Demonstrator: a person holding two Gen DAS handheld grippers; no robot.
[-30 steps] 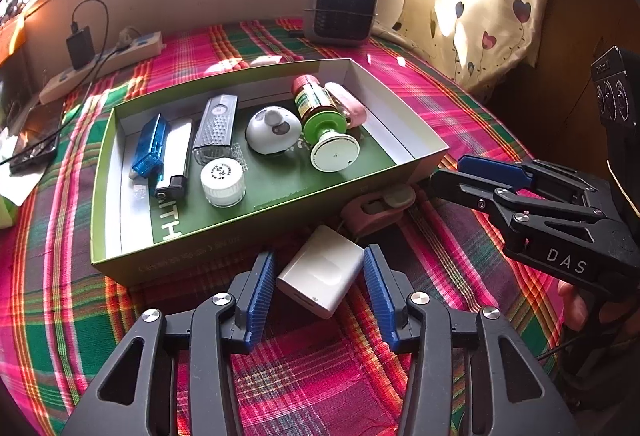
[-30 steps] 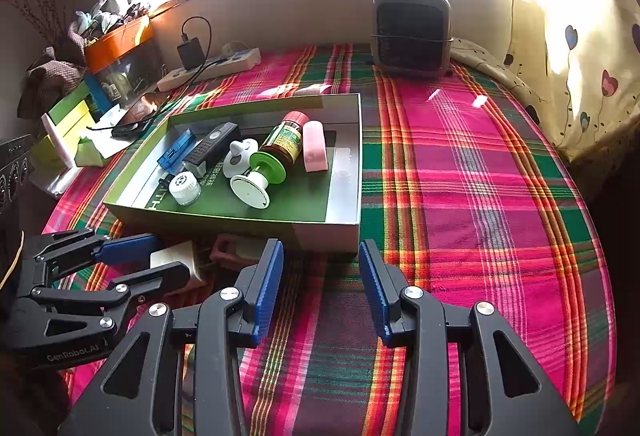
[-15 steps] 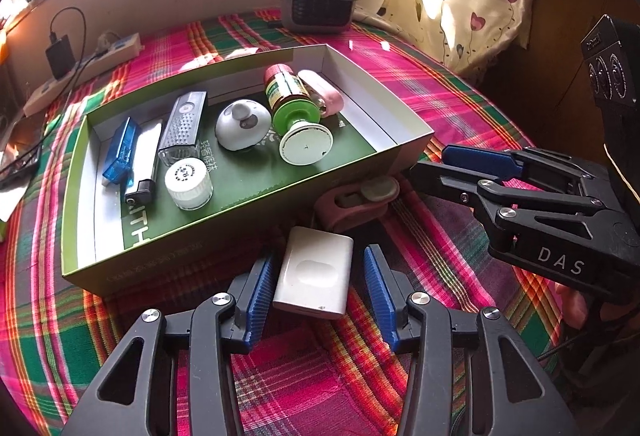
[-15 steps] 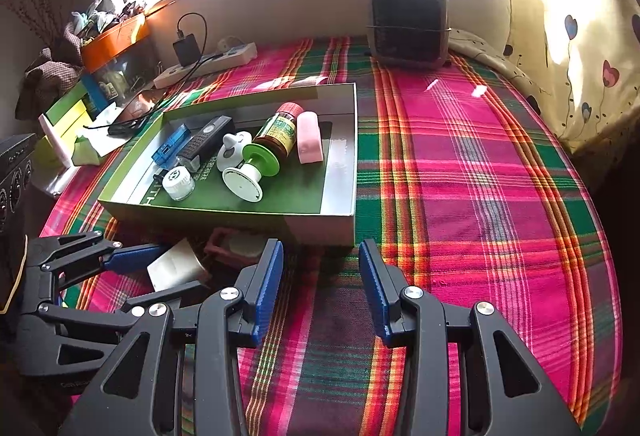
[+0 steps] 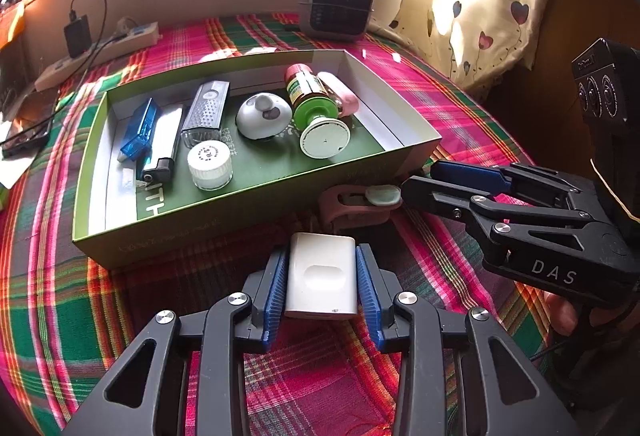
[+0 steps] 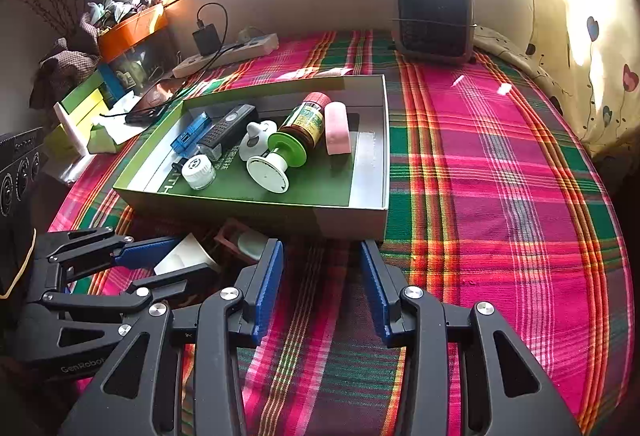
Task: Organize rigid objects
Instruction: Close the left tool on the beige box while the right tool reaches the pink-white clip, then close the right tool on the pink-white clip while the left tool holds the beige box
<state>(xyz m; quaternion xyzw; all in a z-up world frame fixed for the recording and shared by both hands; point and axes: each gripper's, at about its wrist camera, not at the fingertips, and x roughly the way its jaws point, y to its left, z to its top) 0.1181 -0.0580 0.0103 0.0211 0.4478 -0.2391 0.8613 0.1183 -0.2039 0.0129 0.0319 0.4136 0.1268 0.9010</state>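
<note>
Plaid cloth in pink, green and red covered the surface (image 5: 100,300). Ahead of the left claw (image 5: 322,276) and to its left sat an open green box (image 5: 96,171), its near wall standing between the claw and the things inside. Left to right these were a blue translucent piece (image 5: 138,129), a silver lighter (image 5: 162,143), a clear grater-patterned case (image 5: 206,111), a white-capped jar (image 5: 210,163), a white dome (image 5: 262,115), a green-capped bottle (image 5: 310,97) and a pink block (image 5: 340,93). Just ahead of the claw, against the box wall, lay a pink clip with a pale green pad (image 5: 362,197). A grey fan heater (image 5: 340,9) stood far beyond, by the wall.

The left claw was clenched on a white rectangular case (image 5: 322,276), both blue pads pressed to its long sides, low over the cloth. To its right the right claw (image 6: 322,280) hung released, its jaws wide apart over bare cloth, pointing toward the box's near right corner.
</note>
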